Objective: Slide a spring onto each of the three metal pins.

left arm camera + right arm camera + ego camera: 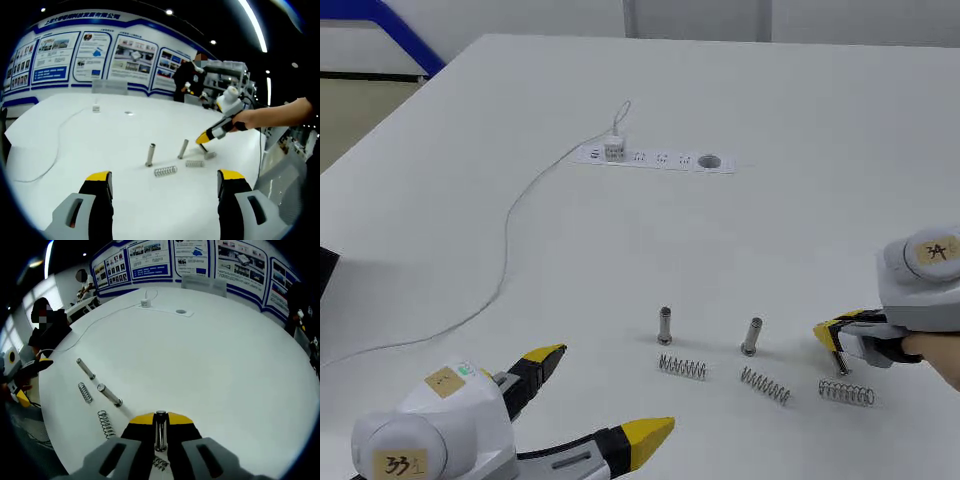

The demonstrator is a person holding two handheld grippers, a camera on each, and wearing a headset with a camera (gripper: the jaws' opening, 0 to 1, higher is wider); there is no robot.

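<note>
Two metal pins stand upright on the white table, one (665, 325) to the left and one (752, 336) in the middle. My right gripper (838, 338) is shut on the third pin (160, 432), holding it upright just above the table at the right. Three springs lie flat in front of the pins: left spring (682, 367), middle spring (765, 385), right spring (846, 393) under the held pin. My left gripper (598, 395) hovers open near the table's front edge, well short of the pins, with nothing between its fingers (98, 184).
A white power strip (655, 158) with a plugged charger lies toward the back, and its cable (507, 250) trails to the left front. A person (192, 80) stands beyond the table. The table surface (800, 120) spreads wide around the parts.
</note>
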